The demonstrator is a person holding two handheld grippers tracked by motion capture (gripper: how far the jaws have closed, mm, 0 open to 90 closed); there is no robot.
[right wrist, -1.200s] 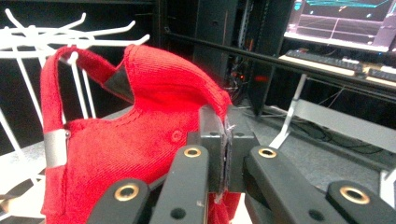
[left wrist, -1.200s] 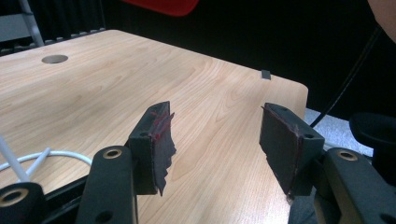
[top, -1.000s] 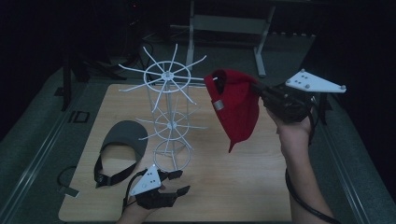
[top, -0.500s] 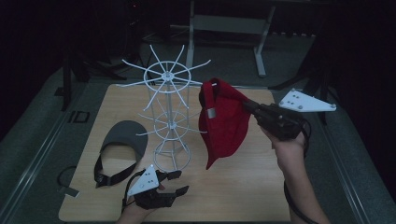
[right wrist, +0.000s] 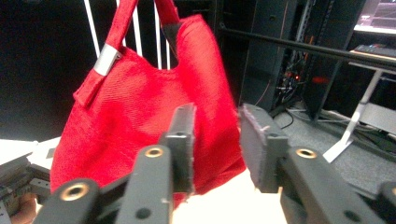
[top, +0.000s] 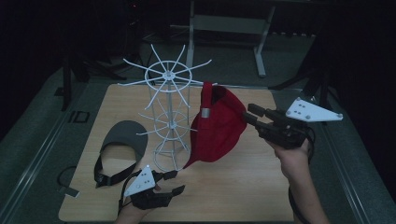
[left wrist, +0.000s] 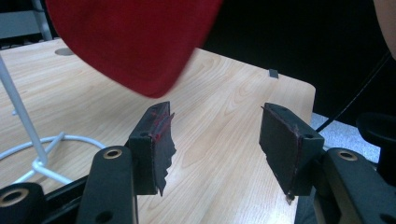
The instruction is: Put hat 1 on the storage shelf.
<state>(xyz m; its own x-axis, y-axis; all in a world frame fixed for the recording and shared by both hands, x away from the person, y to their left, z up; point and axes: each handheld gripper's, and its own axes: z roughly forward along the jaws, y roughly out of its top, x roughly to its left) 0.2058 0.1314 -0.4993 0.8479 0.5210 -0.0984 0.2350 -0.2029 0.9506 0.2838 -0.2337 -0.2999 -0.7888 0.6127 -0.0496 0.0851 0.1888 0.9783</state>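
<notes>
Sitting in a dark room, wooden table (top: 243, 186), white wire rack (top: 169, 116)

1. We find the high view dim, its surroundings from 9 through 12 to 3 o'clock nearly black; the wooden table (top: 243, 186) catches the most light.
2. In the left gripper view, the red cap (left wrist: 135, 42) at 12 o'clock is blurred; the wood grain is bright and sharp.
3. In the right gripper view, a washed-out white patch sits at 6 o'clock.
</notes>
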